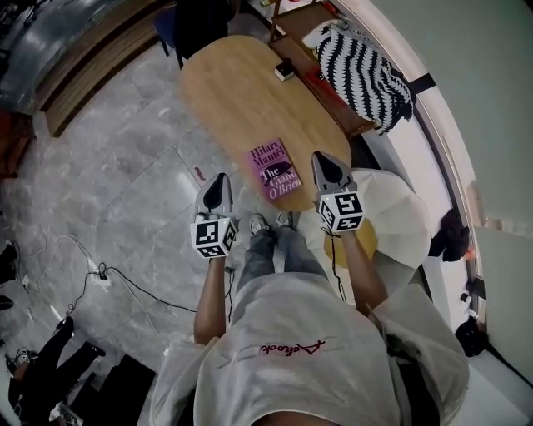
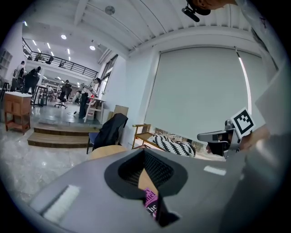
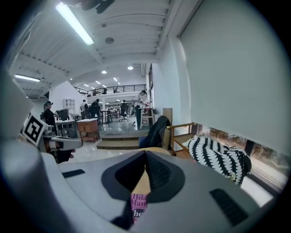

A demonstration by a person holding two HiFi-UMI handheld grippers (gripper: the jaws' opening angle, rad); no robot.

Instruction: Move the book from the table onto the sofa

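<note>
Nearest the head camera: pale grey sweatshirt [image 1: 308,358] with a line of red script across the back, bare forearms stretched forward from it. At the end of each forearm, a grey two-jaw gripper with a black-and-white marker cube. Left gripper [image 1: 222,180] by the near left edge of the long oval light-wood table [image 1: 233,83], above the grey marbled floor [image 1: 125,166]. Right gripper [image 1: 322,160] over the table's near right rim. Both pressed fully together, clamped on nothing, with ridged pads meeting in each gripper view and leaving only a thin slot.

Purple paperback book [image 1: 276,169] with white and black cover lettering, lying flat and cover up on the near end of the table, between the two gripper tips and closer to the right one. Bare wood showing between it and each gripper from above. Seen too as a purple strip low in the slot of both gripper views.

Farther along the table's right edge, a small dark object [image 1: 285,70], too small to tell what. Beyond that edge, against the pale wall, a wooden-framed sofa [image 1: 304,21] carrying a black-and-white zigzag-striped cushion [image 1: 364,75]. At the table's far end, a dark jacket [image 1: 196,25] draped over a chair. Just right of the person, a cream rounded seat [image 1: 400,220]. Black cables [image 1: 92,274] trailing over the floor at the left.
</note>
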